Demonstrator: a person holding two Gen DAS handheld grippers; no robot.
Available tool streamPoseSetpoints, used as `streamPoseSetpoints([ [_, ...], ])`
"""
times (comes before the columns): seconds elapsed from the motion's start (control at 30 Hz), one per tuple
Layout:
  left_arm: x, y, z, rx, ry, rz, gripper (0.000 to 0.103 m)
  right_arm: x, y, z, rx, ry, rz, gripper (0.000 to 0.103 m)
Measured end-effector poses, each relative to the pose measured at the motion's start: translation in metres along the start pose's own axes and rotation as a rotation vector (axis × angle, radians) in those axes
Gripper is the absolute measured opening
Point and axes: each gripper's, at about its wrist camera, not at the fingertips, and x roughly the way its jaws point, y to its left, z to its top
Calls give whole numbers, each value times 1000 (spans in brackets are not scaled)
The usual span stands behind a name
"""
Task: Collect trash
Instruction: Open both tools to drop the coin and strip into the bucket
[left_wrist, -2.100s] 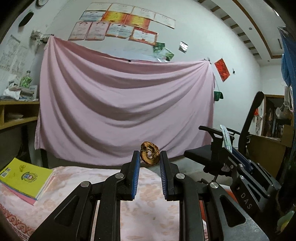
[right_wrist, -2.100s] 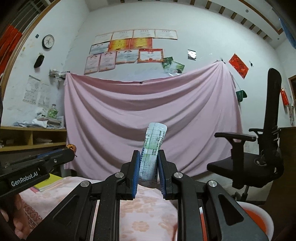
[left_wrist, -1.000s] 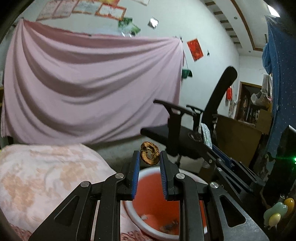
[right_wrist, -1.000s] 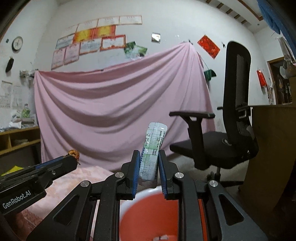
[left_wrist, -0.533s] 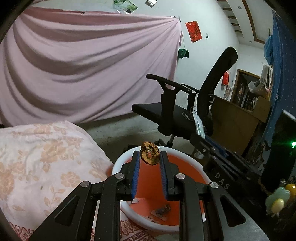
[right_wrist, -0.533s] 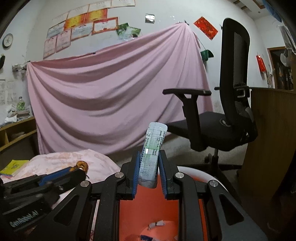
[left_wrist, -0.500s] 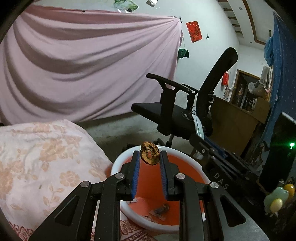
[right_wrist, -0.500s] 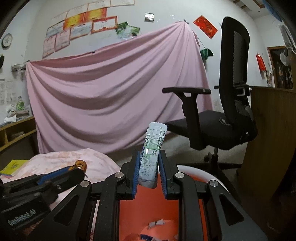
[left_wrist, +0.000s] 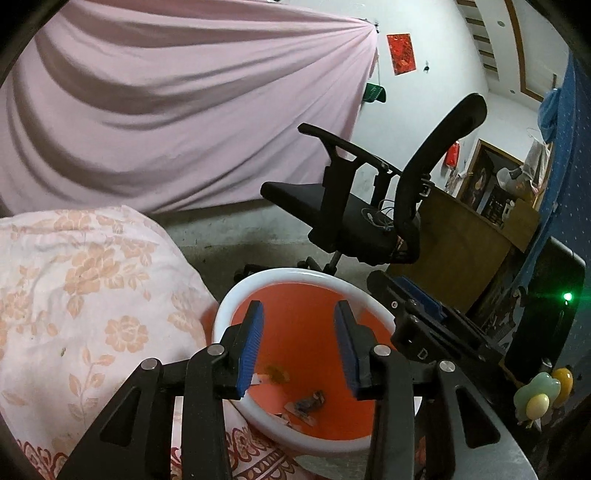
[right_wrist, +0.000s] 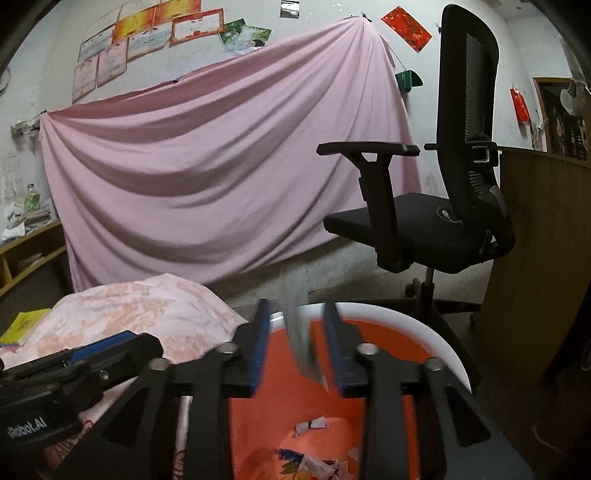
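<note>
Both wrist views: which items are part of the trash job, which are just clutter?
Job:
- bin, orange inside
- wrapper, blurred, loose between the opening right gripper jaws
- left gripper, opening, nothing between its jaws
- scraps in the bin

Clutter:
- office chair
- pink sheet
- floral quilt
- yellow book

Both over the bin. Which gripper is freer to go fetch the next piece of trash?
Left, probably. The left gripper has its jaws opening with nothing between them above the orange bin. The right gripper is opening too, but the blurred wrapper sits loose between its jaws.

Pink drape (right_wrist: 221, 155), black office chair (right_wrist: 443, 206)
</note>
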Motion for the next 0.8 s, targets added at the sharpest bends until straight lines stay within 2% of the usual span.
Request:
streamPoseSetpoints([
  [0.27, -3, 9, 1, -50, 4, 27, 34, 1, -3, 0, 4, 1, -11, 37],
  [0.5, -6, 10, 1, -43, -8, 54, 34, -1, -3, 2, 6, -10, -9, 42],
  [0.7, -18, 15, 2, -26, -35, 113, 35, -6, 4, 6, -10, -28, 3, 44],
  [0.8, -24, 20, 3, -30, -53, 143, 43, -10, 7, 8, -10, -39, 10, 44],
])
